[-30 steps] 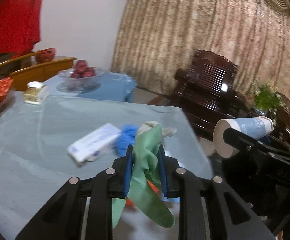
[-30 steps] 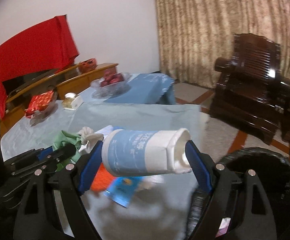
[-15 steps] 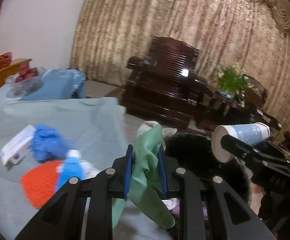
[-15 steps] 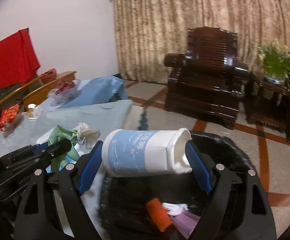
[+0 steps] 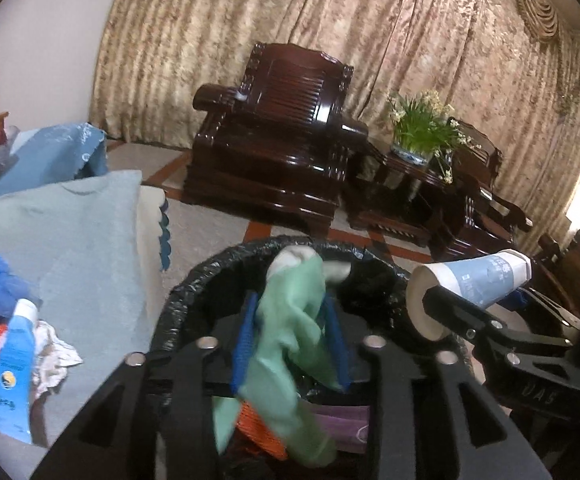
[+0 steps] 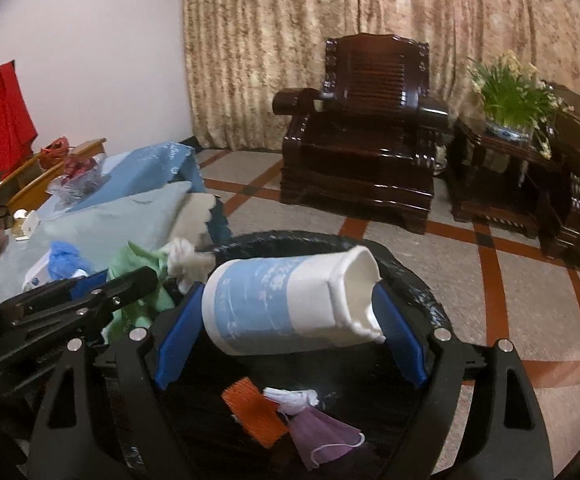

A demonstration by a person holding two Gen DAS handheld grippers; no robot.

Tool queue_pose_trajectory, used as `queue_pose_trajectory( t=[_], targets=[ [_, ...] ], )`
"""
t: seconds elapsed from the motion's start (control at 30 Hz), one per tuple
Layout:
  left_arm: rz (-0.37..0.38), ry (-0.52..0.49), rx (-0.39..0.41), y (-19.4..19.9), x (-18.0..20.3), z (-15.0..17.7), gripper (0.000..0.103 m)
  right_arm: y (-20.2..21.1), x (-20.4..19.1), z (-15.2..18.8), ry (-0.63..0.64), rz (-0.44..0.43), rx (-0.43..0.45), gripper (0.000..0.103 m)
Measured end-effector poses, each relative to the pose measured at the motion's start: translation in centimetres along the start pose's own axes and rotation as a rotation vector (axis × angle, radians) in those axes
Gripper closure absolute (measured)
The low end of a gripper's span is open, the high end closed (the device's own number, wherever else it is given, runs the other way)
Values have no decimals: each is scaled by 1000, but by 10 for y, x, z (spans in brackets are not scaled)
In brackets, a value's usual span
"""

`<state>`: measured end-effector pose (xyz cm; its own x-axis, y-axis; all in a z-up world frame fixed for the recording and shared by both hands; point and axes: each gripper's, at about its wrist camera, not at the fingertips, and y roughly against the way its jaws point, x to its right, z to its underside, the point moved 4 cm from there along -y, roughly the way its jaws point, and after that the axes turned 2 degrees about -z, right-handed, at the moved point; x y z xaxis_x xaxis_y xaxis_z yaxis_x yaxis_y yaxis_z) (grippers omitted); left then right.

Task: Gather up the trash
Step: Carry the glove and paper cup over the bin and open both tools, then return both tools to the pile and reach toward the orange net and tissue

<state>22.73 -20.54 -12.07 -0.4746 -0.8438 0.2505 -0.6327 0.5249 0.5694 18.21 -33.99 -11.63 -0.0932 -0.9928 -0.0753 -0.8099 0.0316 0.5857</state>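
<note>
Over the black-lined bin, the left gripper is opening around a green glove — pads seemingly off it — while the right gripper clasps a paper cup endwise.

A crumpled green glove hangs between the left gripper's opening jaws. A blue-and-white paper cup lies sideways across the right gripper. The black-lined bin sits directly beneath both.
</note>
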Motion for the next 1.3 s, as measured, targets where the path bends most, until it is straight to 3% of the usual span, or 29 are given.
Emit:
queue_pose_trajectory(
  t=[0.07,0.13,0.37,0.57,0.97,1.2,1.3],
  targets=[
    [2,3,1,0,-1,-1,50,-2,4,4,-3,13,-12,13],
    [-10,7,9,2,-5,-3,39,-4,9,8,-16,23,-18,12],
    [-101,12,64,34,-41,-8,23,-1,-4,6,-36,-7,-3,9],
    [-222,30,108,80,-92,-1,22,-2,-53,-6,1,-103,19,9],
    [-489,125,133,165,-210,37,22,-22,-210,-11,143,-344,-10,9],
    [-558,167,130,181,-244,52,22,-45,-261,-4,179,-383,-45,9],
    [-570,182,122,182,-255,59,22,-60,-271,1,183,-381,-70,15]
  ],
)
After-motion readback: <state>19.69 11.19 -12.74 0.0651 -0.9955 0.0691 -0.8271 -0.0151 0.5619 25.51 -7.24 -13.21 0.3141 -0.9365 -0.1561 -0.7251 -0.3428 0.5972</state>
